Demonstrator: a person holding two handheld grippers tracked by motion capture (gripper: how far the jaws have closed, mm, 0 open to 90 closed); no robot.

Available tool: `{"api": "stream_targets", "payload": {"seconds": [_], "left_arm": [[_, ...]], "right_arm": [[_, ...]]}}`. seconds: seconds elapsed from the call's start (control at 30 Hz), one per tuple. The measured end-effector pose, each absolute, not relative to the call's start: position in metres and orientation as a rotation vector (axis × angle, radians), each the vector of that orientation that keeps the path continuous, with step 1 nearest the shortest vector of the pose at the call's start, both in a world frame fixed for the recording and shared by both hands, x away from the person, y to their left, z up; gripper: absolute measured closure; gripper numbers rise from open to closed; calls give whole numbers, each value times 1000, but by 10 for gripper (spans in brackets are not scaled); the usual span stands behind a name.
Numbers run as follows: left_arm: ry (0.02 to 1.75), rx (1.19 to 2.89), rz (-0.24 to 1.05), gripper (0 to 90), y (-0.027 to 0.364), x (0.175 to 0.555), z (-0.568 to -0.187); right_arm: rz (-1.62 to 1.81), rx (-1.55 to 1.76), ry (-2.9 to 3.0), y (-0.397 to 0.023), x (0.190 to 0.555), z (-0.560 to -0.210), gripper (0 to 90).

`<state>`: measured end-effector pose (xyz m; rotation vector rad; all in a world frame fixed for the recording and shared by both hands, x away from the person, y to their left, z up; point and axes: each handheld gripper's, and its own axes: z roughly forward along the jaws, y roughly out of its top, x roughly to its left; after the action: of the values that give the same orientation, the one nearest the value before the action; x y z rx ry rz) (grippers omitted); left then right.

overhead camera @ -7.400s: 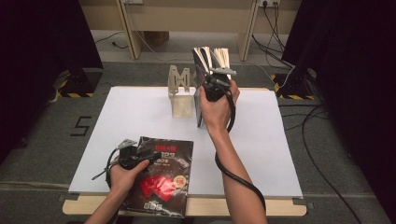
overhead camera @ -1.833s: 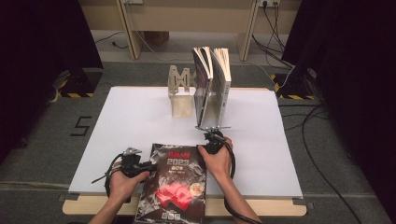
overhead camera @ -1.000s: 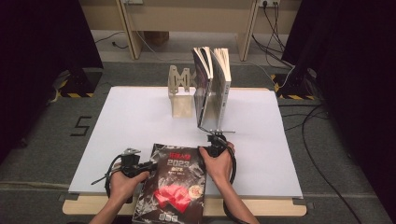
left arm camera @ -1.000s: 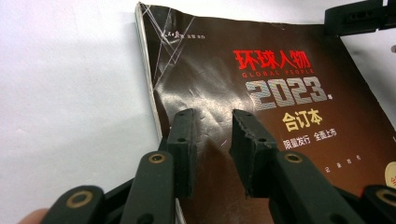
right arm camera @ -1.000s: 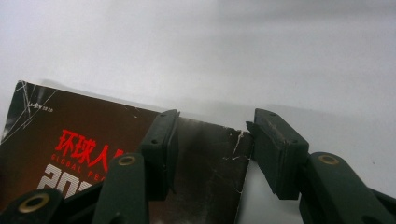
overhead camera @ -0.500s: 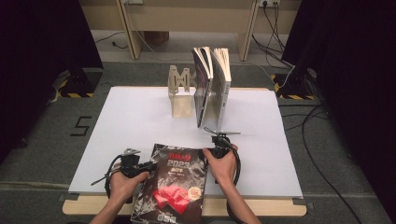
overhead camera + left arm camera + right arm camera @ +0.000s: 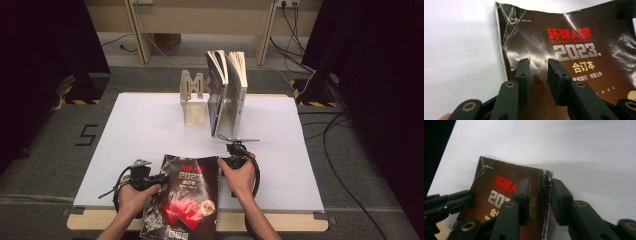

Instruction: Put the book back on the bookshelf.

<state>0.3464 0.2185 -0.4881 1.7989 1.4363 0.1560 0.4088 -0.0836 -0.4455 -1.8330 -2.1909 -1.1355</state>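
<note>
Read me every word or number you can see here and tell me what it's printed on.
"环球人物" in red, on the dark magazine cover.
"GLOBAL PEOPLE", beneath it.
"2023", large silver digits, with a small "年".
"合订本", in yellow.
Smaller lines on the cover: too blurred to read.
"5", marked on the floor left of the table.

The dark magazine cover says "环球人物" in red, "GLOBAL PEOPLE" under it, a big silver "2023", then "合订本". The grey floor has a black "5".
</note>
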Motion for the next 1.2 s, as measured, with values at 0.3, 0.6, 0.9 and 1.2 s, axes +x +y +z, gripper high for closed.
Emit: {"api": "stream_targets", "payload": {"seconds": [0.3, 0.6, 0.9, 1.2], "left_arm": [[1429, 1808, 154, 696, 219, 346, -488], [1424, 1807, 155, 706, 220, 346, -488], [1423, 1805, 153, 707, 220, 346, -489], [1408, 1817, 141, 679, 221, 347, -487]], "right_arm": [[-1125, -1746, -2211, -83, 416, -437, 871], [-1142, -1716, -2210, -82, 418, -446, 818], [-1035, -1707, -2231, -80, 424, -463, 745], [-1072, -1691, -2226, -76, 421, -459, 868]]}}
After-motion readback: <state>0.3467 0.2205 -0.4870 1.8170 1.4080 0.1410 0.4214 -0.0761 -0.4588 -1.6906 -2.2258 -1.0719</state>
